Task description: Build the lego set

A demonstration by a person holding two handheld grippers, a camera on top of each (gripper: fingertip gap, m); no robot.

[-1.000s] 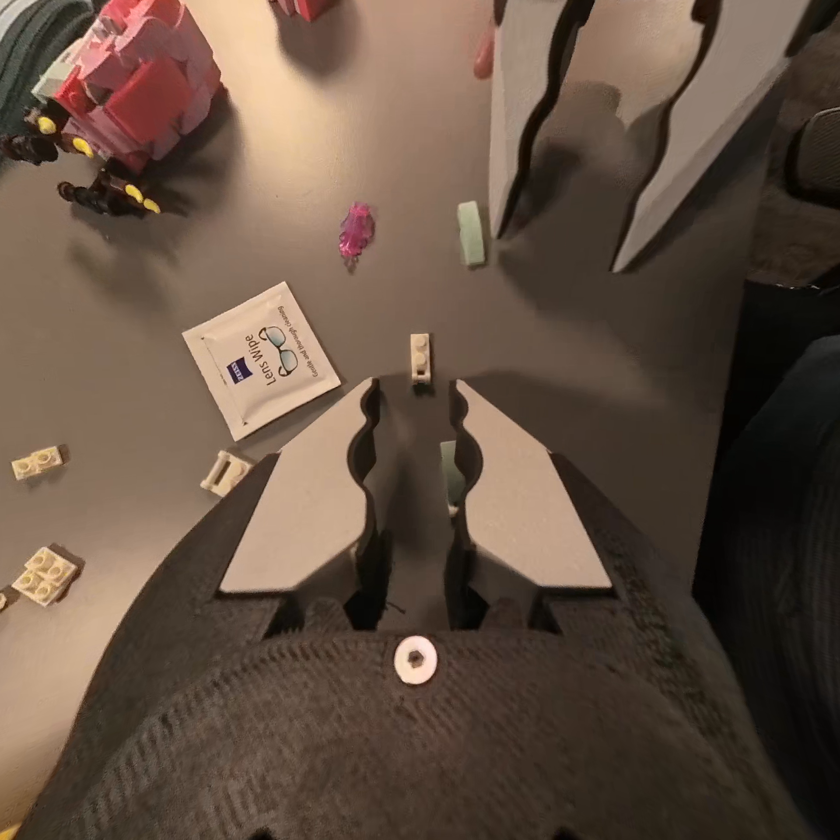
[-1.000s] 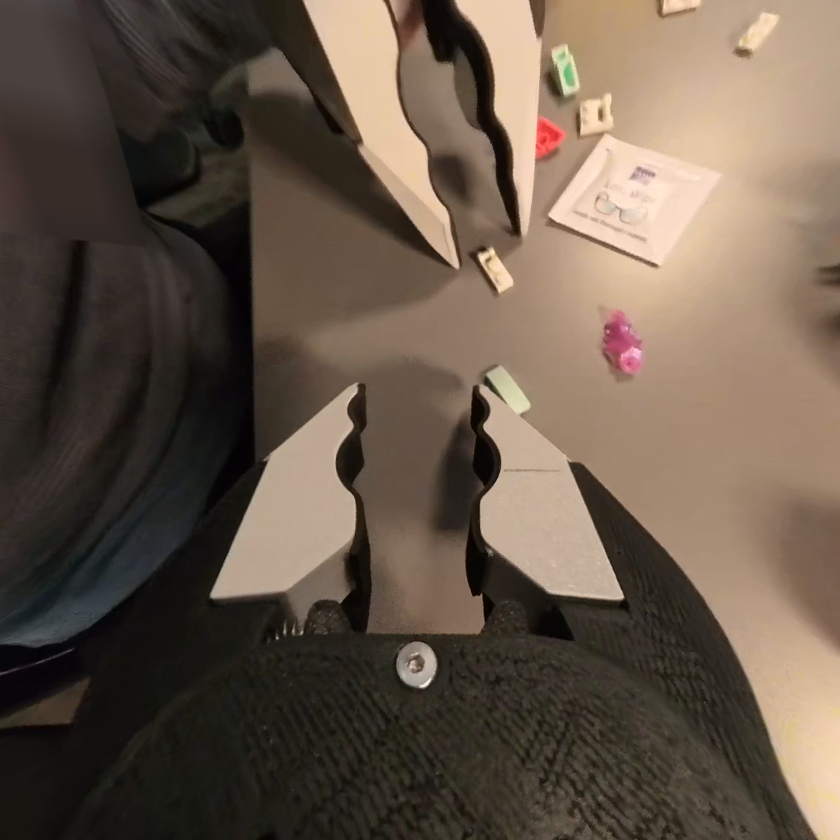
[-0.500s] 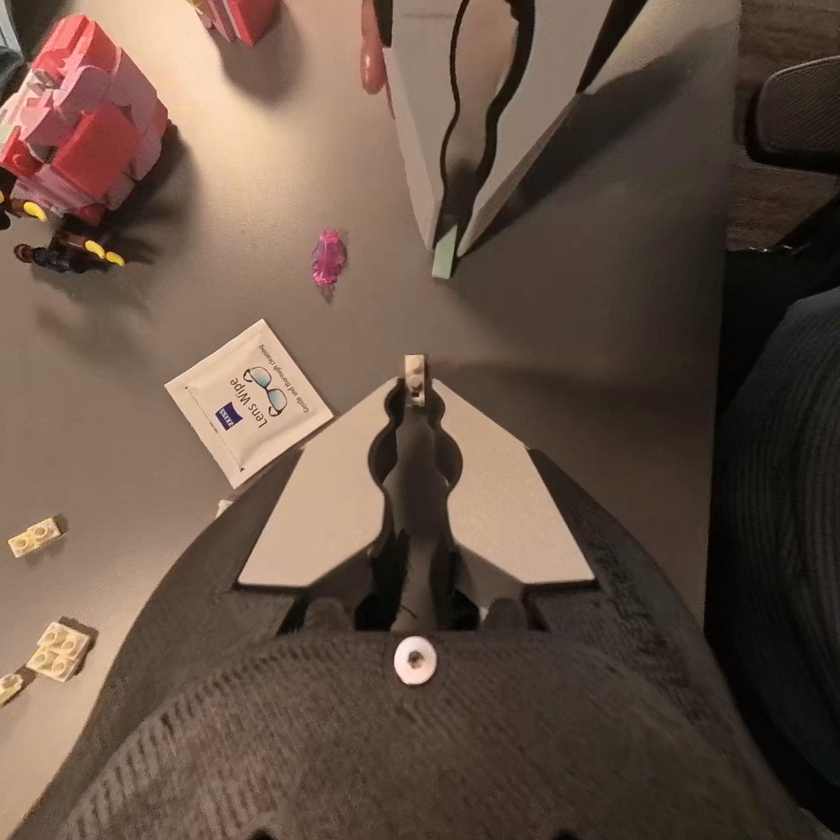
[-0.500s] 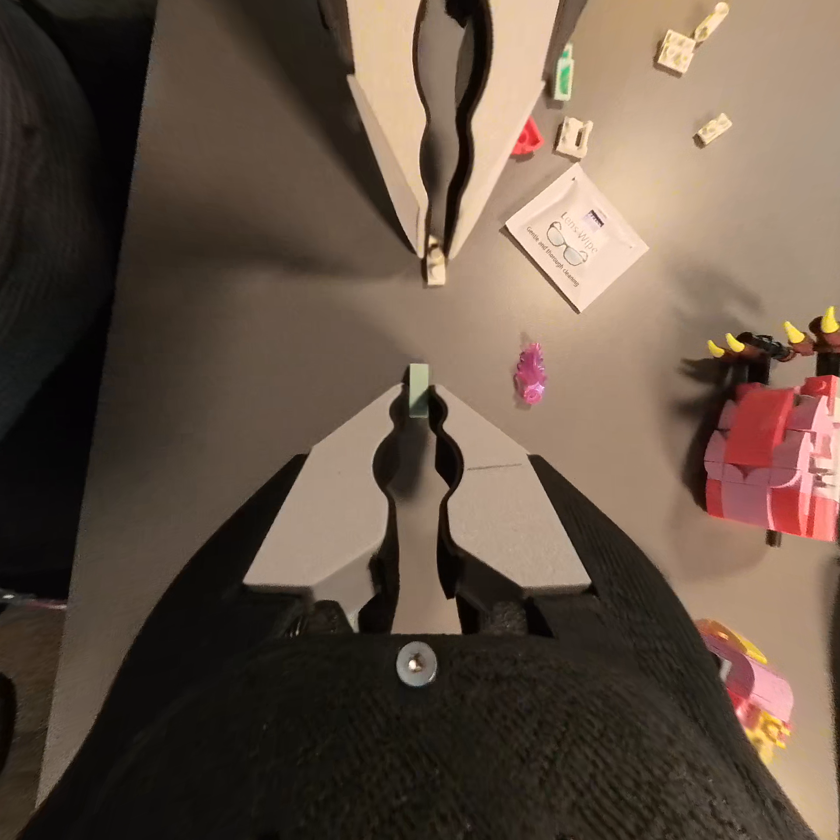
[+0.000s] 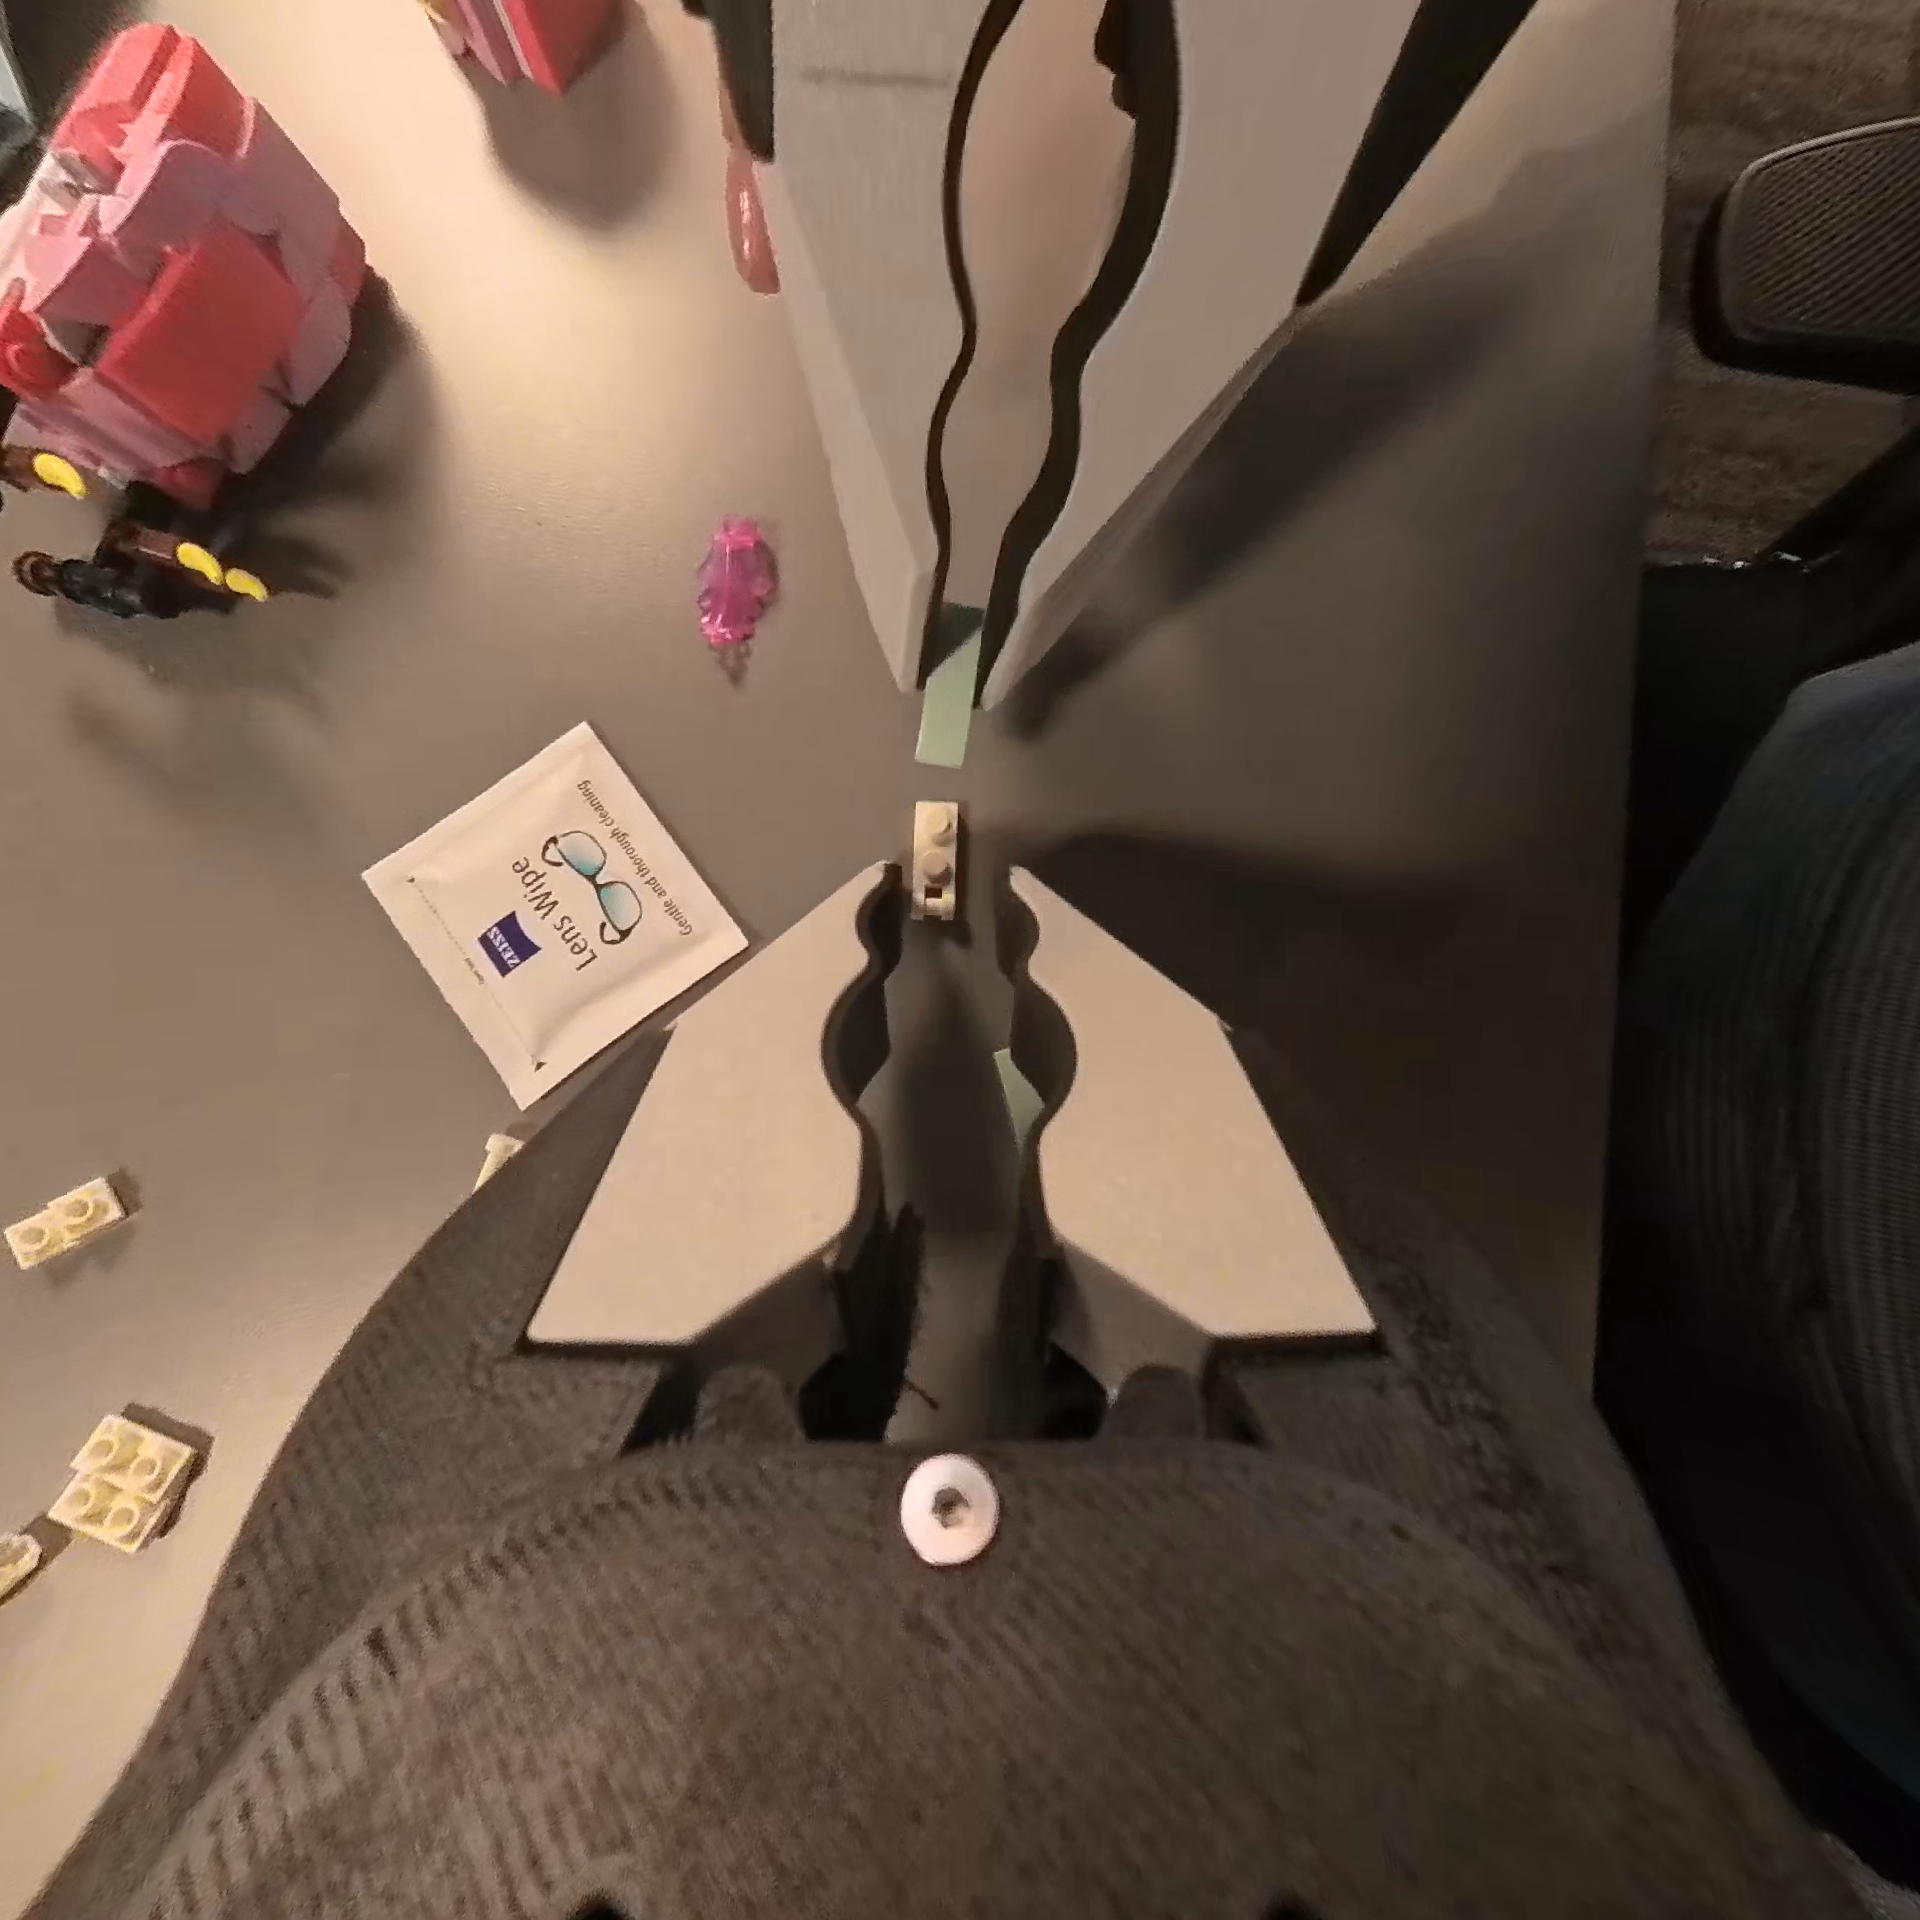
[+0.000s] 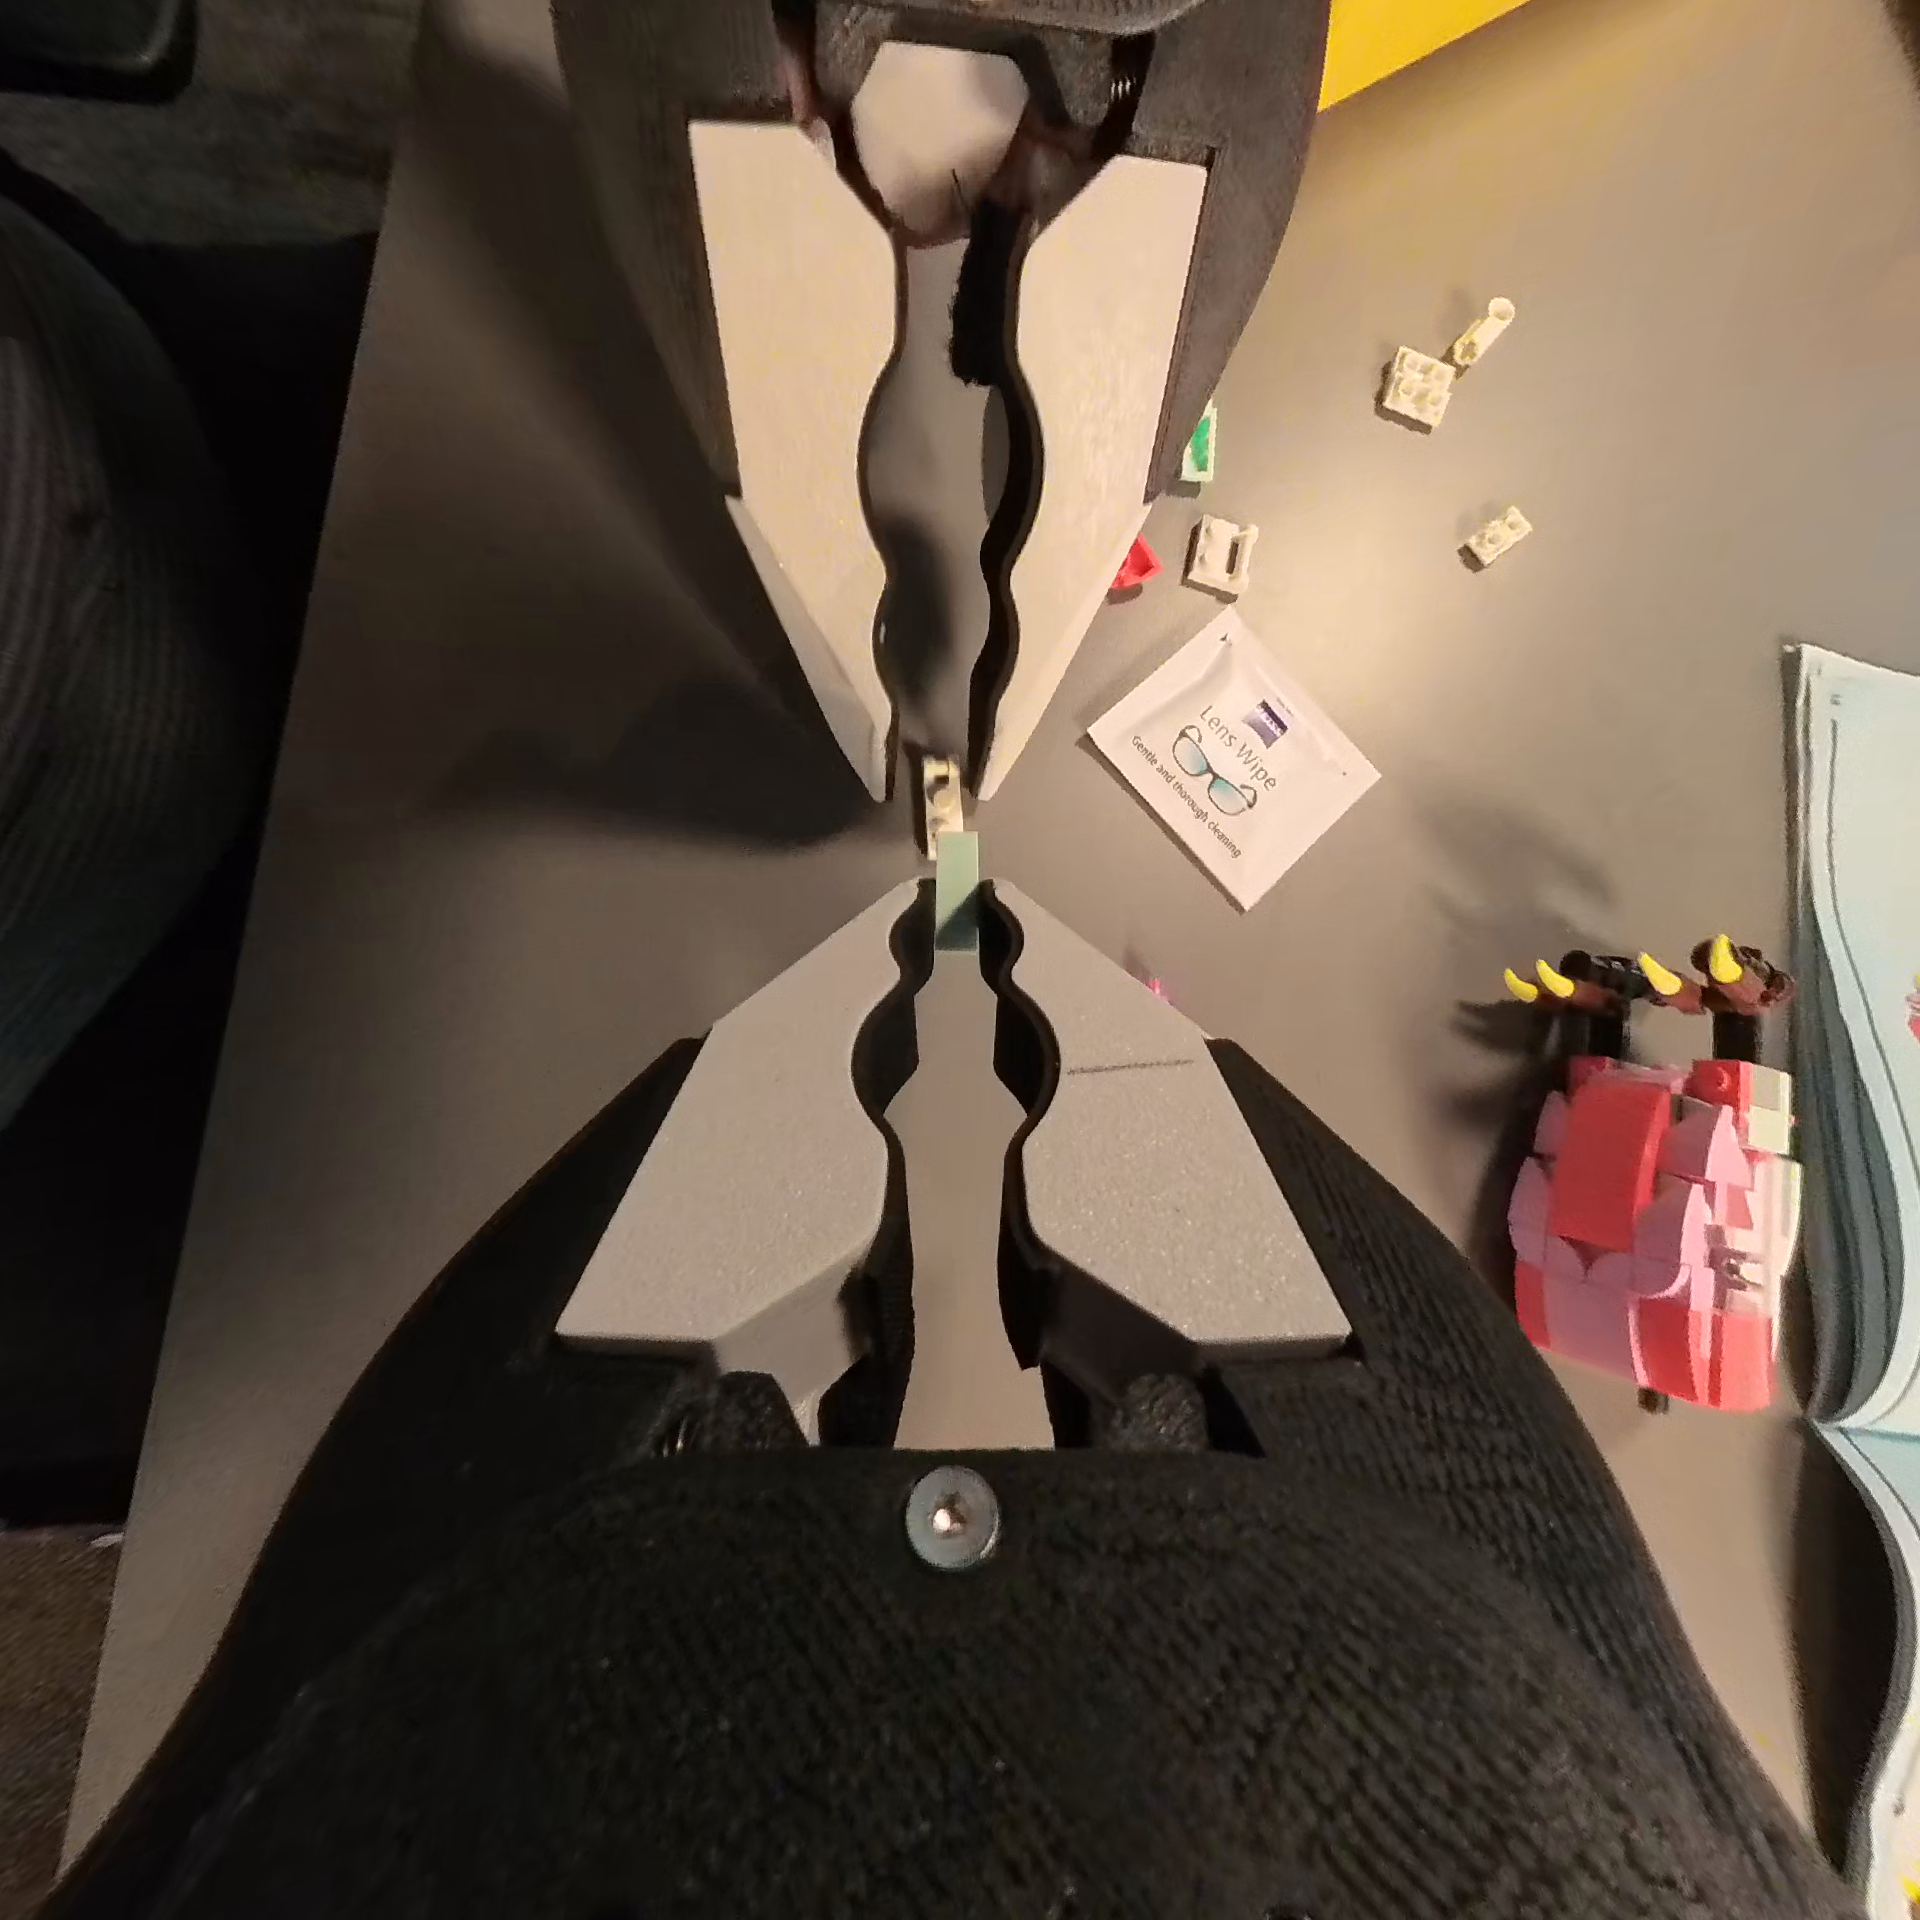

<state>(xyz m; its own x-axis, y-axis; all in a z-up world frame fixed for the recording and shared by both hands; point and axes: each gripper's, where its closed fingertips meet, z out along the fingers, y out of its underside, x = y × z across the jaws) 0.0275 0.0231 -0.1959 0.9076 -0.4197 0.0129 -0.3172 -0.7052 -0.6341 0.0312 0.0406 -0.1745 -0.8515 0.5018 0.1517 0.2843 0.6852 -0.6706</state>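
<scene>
Cream brick (image 5: 936,858) | sits between left jaws (image 5: 940,888), pads apart from it, long axis along the fingers | right jaws (image 6: 957,896) clamped on pale green tile (image 6: 956,891) | tile tip just beside brick end, nose to nose above tabletop (image 5: 312,790).

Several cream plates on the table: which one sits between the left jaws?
The narrow two-stud cream plate, end-on to the pale green piece in the right gripper. The other cream plates lie off at the left edge.
</scene>
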